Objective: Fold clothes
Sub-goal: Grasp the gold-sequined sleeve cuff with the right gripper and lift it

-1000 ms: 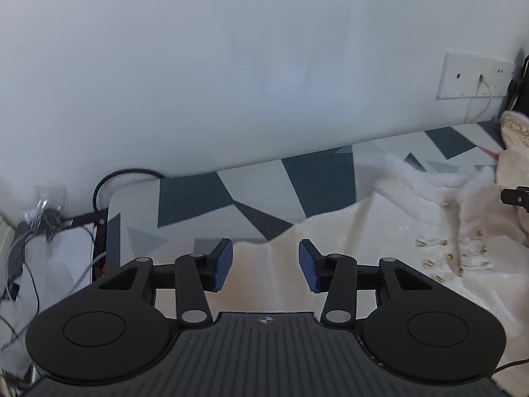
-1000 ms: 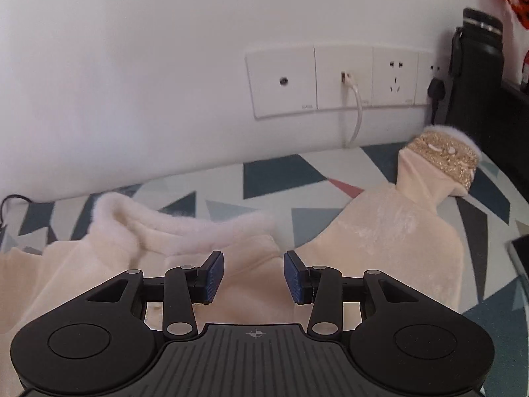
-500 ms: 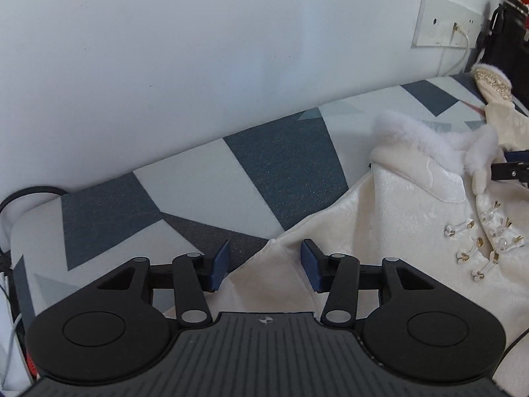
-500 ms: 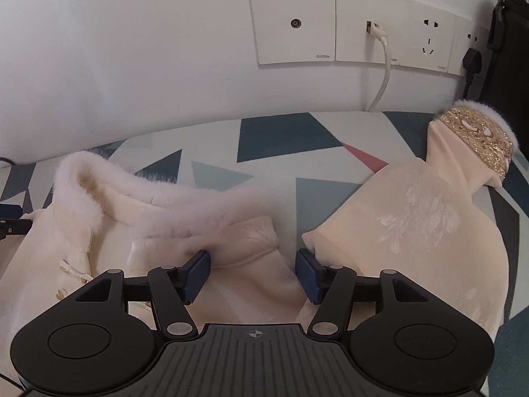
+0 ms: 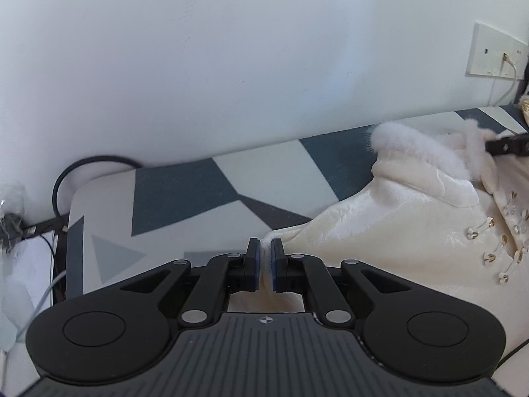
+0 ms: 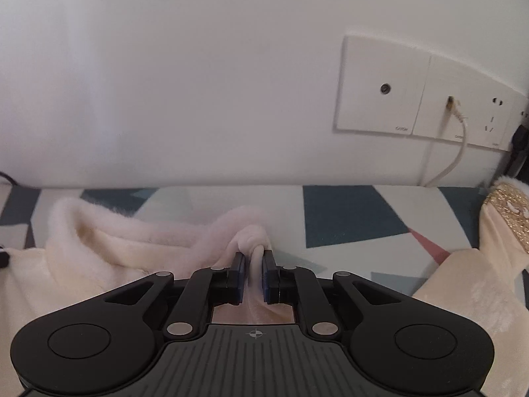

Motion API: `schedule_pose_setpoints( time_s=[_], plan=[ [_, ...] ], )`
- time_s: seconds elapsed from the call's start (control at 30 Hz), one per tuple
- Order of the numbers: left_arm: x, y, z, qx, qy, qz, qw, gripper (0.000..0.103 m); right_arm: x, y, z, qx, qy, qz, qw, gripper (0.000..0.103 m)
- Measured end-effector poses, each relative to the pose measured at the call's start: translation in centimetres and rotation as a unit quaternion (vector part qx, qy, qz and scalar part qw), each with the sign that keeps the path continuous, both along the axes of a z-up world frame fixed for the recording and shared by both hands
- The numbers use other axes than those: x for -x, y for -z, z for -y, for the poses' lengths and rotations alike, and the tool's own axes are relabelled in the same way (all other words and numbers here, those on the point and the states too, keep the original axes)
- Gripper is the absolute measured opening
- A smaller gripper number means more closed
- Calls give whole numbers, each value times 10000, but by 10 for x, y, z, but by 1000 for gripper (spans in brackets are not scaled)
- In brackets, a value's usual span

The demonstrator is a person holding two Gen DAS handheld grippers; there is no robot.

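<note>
**Patterned worktop, cream coat pinched at two points**

Left wrist view. White wall (image 5: 231, 66) behind, grey-and-white triangle-patterned worktop (image 5: 185, 198) below it. Cream coat (image 5: 396, 238) spread from 6 o'clock out to 3 o'clock, fur collar (image 5: 413, 145) up at 2 o'clock, toggle fastenings (image 5: 496, 248) at 3 o'clock. Left tongs (image 5: 264, 258) fully closed, blue pads clamped on the coat's outer edge, a thin ridge of cloth standing up between them. Bulk of the garment lying to the right of this grip, bare worktop to the left.

Right wrist view. Same wall, with socket plates (image 6: 413, 99) at 2 o'clock. Right tongs (image 6: 254, 271) closing at this moment on a bunched fold at the end of the fur collar (image 6: 99, 218), cloth squeezed between the pads. Rest of the coat (image 6: 49, 281) trailing towards 9 o'clock; sleeve (image 6: 479, 281) with gold cuff lying apart at 3 o'clock, touched by neither grip.

Judged from both views: long axis of the held span running side to side along the wall, left grip at the outer edge, right grip nearer the collar. Likely next, lifting both points together and carrying the edge across towards 3 o'clock; risk of the thick pile slipping from the right pads.
</note>
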State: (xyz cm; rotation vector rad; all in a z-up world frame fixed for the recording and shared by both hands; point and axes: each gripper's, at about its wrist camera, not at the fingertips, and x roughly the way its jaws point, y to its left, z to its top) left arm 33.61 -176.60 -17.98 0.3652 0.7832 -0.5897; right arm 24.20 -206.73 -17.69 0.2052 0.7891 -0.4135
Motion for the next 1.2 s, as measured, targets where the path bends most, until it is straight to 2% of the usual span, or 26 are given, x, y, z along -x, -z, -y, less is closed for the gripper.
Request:
schedule_pose_setpoints(
  time_s=[0.1,0.17,0.2,0.27,0.33,0.4,0.47,0.57,0.6,0.7,0.8,0.83,0.87,0.9,0.93,1.0,1.1,1.2],
  plan=[
    [1,-2,2,-21,-135,-80,9999,18,2,1,-1,55,49,83,9999,13],
    [4,-10,4,-23,-217,-138,9997,36,11,-7,5,-172,178,130,9996,20],
    [8,-16,5,20,-232,-151,9996,41,21,-15,10,-281,303,292,9987,22],
    [21,-31,8,227,-179,-132,9995,57,47,-33,23,-433,594,695,9949,29],
    [39,-44,15,396,-127,-160,9990,65,76,-50,42,-456,944,1009,9894,31],
    [56,-50,25,494,-278,-428,9975,71,105,-62,68,-414,1392,1218,9819,33],
    [74,-46,37,485,-695,-1076,9906,77,127,-61,103,-466,1946,1198,9724,35],
    [108,-31,59,472,-856,-1450,9846,78,143,-43,151,-399,2684,825,9589,35],
    [119,-25,67,468,-902,-1564,9824,78,145,-35,162,-311,2780,697,9575,35],
    [142,-14,88,-114,-794,-1158,9900,80,139,-12,179,-203,2679,300,9628,35],
    [143,-8,90,-359,-759,-1018,9913,80,135,7,183,-301,2621,92,9645,32],
    [139,-6,87,-379,-844,-1045,9902,80,136,9,183,-382,2608,150,9645,29],
    [135,-4,83,-390,-933,-1079,9890,80,138,10,182,-469,2595,241,9643,18],
    [131,-3,80,-401,-1023,-1113,9877,80,140,8,182,-535,2569,307,9645,12],
    [128,-2,77,-398,-1107,-1141,9865,80,144,4,181,-542,2588,382,9636,9],
    [123,0,71,-403,-1224,-1160,9849,80,158,-9,178,-528,2740,589,9585,8],
    [120,1,64,-395,-1283,-1142,9843,84,194,-37,171,-531,3157,1018,9419,8],
    [119,2,59,-317,-1296,-1186,9839,86,245,-61,152,-426,3521,1260,9265,8]
  ],
)
